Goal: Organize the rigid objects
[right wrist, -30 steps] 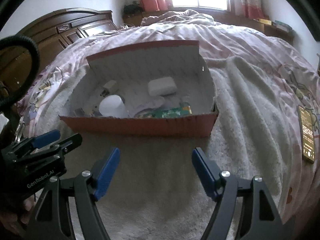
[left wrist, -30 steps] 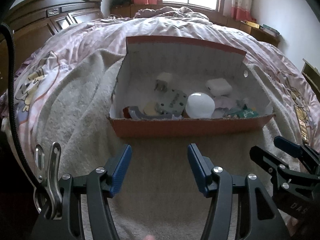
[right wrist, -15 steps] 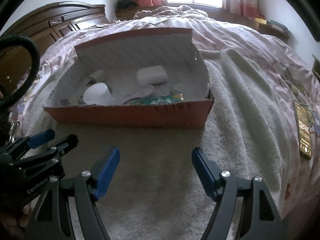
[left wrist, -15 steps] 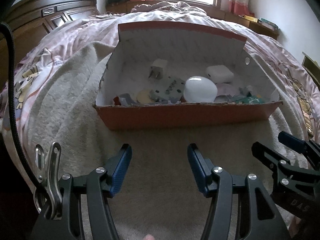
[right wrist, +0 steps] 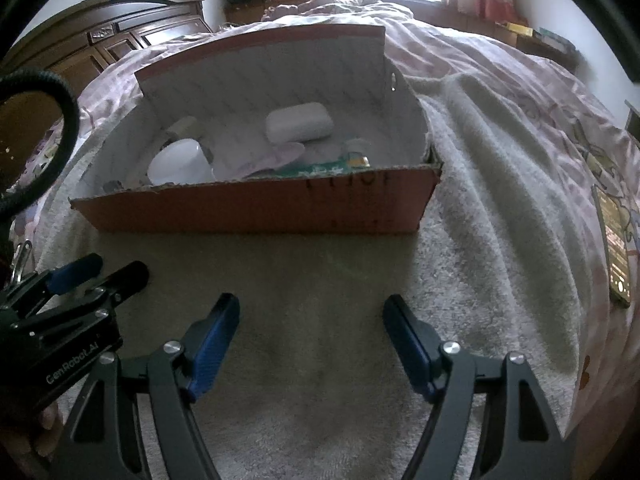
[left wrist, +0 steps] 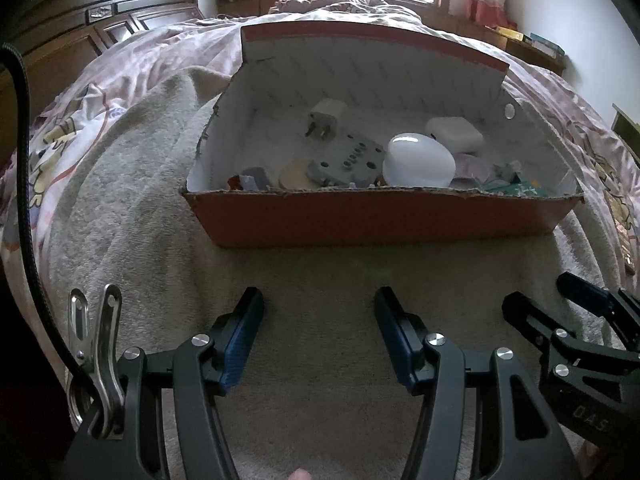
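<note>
One orange cardboard box [left wrist: 380,220] sits on a pale towel [left wrist: 320,276] on the bed, and inside it lie one white plug adapter [left wrist: 326,120], one grey socket block [left wrist: 346,162], one white rounded lamp [left wrist: 418,160], one white case [left wrist: 454,134] and a green packet [left wrist: 516,189]. The left gripper [left wrist: 319,308] and right gripper [right wrist: 311,314] hover before the box's near wall, both spread apart and holding nothing. One dark phone [right wrist: 614,250] lies right of the box, well apart, and the near wall hides the lowest items.

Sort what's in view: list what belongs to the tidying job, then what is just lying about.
Job things:
cardboard box
white plug
grey socket block
white dome
white case

Lying about:
phone
beige blanket
wooden headboard
</note>
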A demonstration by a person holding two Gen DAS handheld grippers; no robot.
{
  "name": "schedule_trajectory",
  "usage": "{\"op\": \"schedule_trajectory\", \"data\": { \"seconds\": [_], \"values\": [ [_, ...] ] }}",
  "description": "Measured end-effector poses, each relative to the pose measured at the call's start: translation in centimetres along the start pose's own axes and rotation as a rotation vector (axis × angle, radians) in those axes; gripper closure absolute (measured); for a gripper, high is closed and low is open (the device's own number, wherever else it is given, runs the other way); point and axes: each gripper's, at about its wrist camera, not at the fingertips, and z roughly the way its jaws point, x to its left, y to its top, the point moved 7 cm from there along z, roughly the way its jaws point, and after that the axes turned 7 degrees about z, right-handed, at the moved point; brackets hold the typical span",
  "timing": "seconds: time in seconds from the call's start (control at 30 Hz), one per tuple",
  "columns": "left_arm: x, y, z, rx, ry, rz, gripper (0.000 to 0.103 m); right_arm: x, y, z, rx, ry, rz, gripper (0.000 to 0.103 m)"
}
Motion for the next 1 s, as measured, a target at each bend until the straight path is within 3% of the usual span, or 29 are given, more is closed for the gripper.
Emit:
{"op": "schedule_trajectory", "data": {
  "seconds": [0.37, 1.0],
  "values": [
    [-0.60, -0.32, -0.02, -0.008, 0.014, 0.011, 0.043, 0.57, -0.40, 0.36, -0.008, -0.019, -0.026, 0.016],
    [-0.78, -0.39, -0.20, -0.013, 0.020, 0.013, 0.043, 0.48, -0.45, 0.44, -0.011, -0.019, -0.026, 0.015]
  ]
}}
